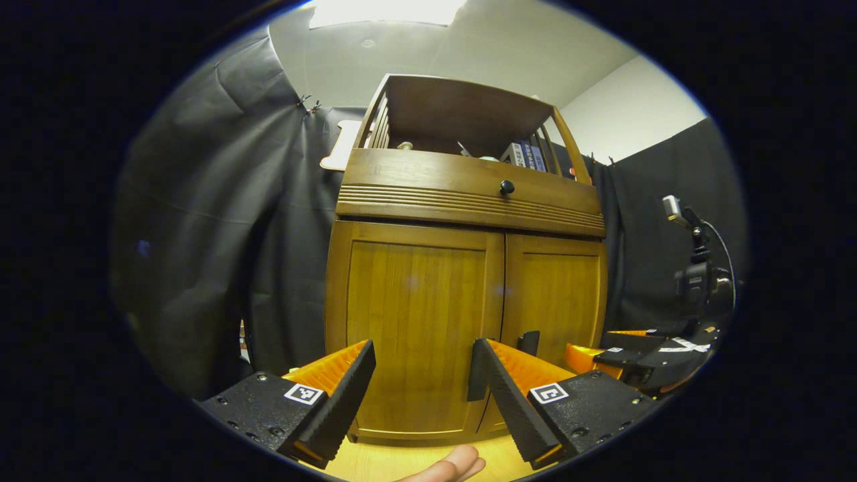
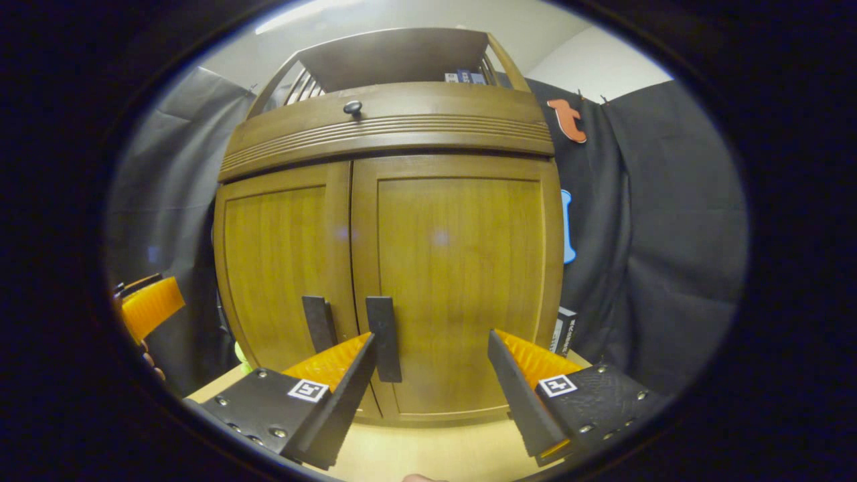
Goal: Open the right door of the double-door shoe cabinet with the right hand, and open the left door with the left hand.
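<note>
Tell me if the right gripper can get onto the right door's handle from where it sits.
Probably yes: the right gripper is open facing the shut right door, whose handle stands just beside its left finger, nothing between them.

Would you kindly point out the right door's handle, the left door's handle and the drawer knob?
right door handle (image 2: 383, 338), right gripper view, middle of the bar
left door handle (image 2: 317, 323), right gripper view, middle of the bar
drawer knob (image 1: 507, 187), left gripper view, its face

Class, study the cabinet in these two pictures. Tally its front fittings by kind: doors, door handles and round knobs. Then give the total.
Doors: 2, the left door and the right door, both closed.
Door handles: 2, the left handle and the right handle, near the middle seam.
Round knobs: 1, the knob above the doors.
Total: 5
</note>
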`<state>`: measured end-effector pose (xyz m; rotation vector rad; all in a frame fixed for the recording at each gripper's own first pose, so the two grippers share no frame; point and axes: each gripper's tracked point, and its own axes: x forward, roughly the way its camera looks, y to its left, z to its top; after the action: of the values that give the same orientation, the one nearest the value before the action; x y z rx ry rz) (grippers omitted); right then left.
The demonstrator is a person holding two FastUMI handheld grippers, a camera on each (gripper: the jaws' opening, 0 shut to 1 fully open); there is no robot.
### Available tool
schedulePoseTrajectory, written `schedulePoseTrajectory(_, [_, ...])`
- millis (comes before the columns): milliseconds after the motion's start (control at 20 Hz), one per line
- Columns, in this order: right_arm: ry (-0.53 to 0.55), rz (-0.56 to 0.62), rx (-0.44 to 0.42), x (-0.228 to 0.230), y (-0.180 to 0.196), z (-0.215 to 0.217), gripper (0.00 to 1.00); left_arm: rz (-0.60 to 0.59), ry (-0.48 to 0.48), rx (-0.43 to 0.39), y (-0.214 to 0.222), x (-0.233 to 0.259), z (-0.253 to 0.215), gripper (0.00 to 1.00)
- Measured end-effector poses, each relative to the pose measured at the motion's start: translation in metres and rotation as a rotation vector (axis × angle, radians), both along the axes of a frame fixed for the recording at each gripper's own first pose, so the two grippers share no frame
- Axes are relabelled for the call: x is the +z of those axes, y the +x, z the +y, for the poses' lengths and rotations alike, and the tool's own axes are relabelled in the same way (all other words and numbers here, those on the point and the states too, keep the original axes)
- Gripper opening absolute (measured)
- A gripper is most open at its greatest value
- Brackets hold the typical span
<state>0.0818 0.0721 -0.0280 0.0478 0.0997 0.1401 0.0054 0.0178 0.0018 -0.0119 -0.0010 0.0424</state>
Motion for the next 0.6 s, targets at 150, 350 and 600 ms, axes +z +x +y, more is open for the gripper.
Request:
schedulePoseTrajectory(150, [-0.009, 0.000, -0.004, -0.007, 0.008, 0.001, 0.94, 0.002, 0.005, 0.003, 0.002, 0.000, 0.002, 0.94])
schedulePoseTrajectory(350, [0.023, -0.027, -0.045, -0.010, 0.044, 0.008, 0.98, 0.003, -0.006, 0.007, 0.004, -0.002, 0.005, 0.94])
schedulePoseTrajectory(600, [-0.024, -0.033, 0.051, -0.018, 0.078, 0.053, 0.98, 0.019, -0.008, 0.018, 0.010, -0.007, 0.008, 0.94])
